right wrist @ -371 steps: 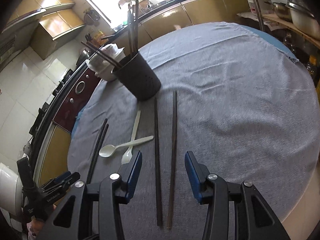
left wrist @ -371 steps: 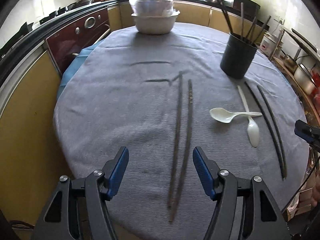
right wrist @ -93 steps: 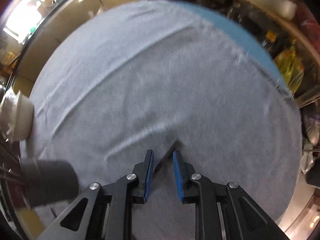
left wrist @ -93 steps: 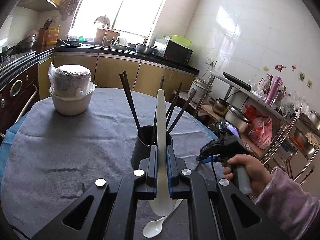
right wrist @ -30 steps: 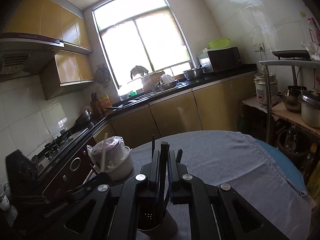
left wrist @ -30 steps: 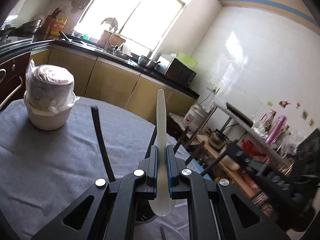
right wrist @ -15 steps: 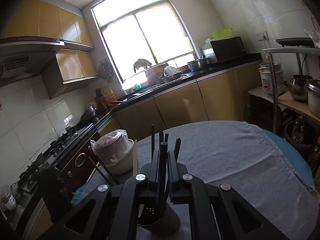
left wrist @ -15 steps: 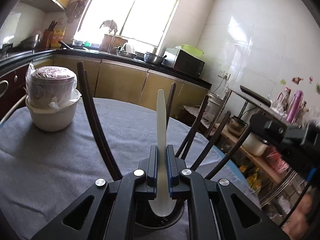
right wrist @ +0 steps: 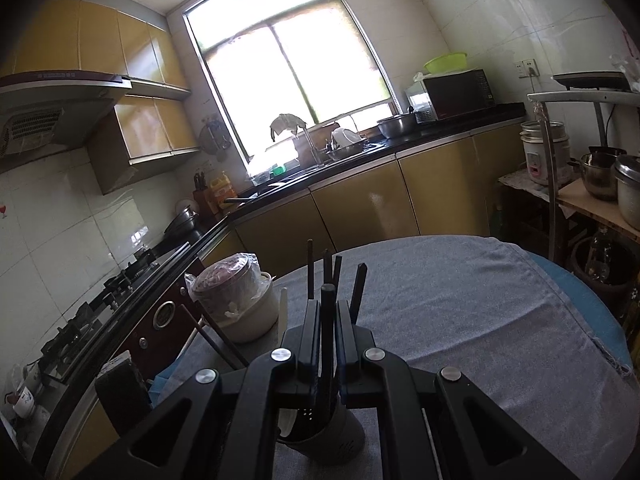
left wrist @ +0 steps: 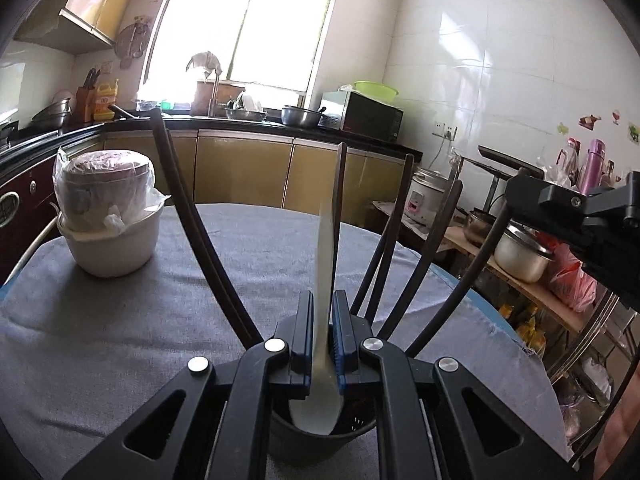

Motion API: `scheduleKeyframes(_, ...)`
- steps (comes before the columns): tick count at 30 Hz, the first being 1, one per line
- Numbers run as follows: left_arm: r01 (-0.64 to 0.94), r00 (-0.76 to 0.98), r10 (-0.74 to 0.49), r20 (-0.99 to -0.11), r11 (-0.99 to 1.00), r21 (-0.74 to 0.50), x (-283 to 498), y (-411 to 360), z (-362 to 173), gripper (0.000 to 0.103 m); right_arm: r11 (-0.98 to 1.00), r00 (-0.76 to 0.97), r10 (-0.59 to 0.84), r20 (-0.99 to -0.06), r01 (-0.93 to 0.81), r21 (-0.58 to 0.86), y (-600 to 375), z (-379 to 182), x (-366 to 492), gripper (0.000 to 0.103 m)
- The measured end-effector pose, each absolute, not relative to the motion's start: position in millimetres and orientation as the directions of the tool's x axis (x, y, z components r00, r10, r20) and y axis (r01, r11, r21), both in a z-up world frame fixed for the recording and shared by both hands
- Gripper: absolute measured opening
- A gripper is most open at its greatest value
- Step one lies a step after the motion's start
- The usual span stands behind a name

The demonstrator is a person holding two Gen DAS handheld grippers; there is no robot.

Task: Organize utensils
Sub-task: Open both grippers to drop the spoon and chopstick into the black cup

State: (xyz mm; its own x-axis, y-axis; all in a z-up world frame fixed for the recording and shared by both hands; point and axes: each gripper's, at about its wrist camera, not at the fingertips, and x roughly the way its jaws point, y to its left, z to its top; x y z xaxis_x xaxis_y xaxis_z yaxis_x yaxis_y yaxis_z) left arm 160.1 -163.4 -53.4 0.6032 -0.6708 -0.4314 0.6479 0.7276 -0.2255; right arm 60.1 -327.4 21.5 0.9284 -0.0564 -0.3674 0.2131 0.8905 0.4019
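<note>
From the left wrist, the left gripper (left wrist: 323,328) is clamped on a white spoon (left wrist: 324,280), handle up, bowl down inside the mouth of the dark holder (left wrist: 320,440) on the grey table (left wrist: 100,340). Several dark chopsticks (left wrist: 192,232) already fan out of the holder, leaning left and right. A lidded white pot (left wrist: 108,216) stands well apart at the far left of the table. The right gripper's body shows at the right edge, close by.

From the right wrist, the right gripper (right wrist: 328,332) is closed on a dark chopstick (right wrist: 327,320), upright, its lower end seemingly going into the same holder (right wrist: 332,436). More sticks rise behind it, and the spoon's (right wrist: 283,308) pale handle shows just left of the jaws.

Both hands look to be at the drop-in step, each with its piece over or partly in the holder. Next, I'd say, each claw needs to ease open so the spoon and stick settle among the others, then lift straight up so as not to snag the leaning sticks or tip the holder.
</note>
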Motion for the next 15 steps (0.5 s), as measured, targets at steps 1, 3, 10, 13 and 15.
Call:
scheduleKeyframes(1, 0.648, 0.603, -0.671, -0.431, 0.727, -0.227, 160.3, -162.9, -53.0, 0.009, 0.891, 0.928, -0.053, -0.368, 0.21, 0.403, -327.7, 22.4, 60.1, 0.007)
scheduleKeyframes(3, 0.646, 0.602, -0.67, -0.434, 0.729, -0.228, 159.1, -161.6, -50.5, 0.01, 0.891, 0.928, -0.05, -0.368, 0.208, 0.403, -326.0, 23.1, 59.3, 0.009)
scheduleKeyframes(10, 0.62, 0.64, -0.657, -0.398, 0.748, -0.239, 132.9, -122.1, -28.1, 0.053, 0.875, 0.936, -0.02, -0.352, 0.187, 0.447, -327.8, 27.1, 40.9, 0.012)
scheduleKeyframes(13, 0.578, 0.661, -0.59, -0.464, 0.794, -0.188, 110.6, -103.4, -22.9, 0.076, 0.852, 0.936, -0.014, -0.352, 0.196, 0.486, -336.1, 20.4, 21.0, 0.018)
scheduleKeyframes(15, 0.565, 0.647, -0.551, -0.528, 0.811, -0.155, 94.9, -94.6, -24.3, 0.077, 0.824, 0.933, -0.006, -0.359, 0.208, 0.527, -343.5, 10.5, 5.2, 0.037)
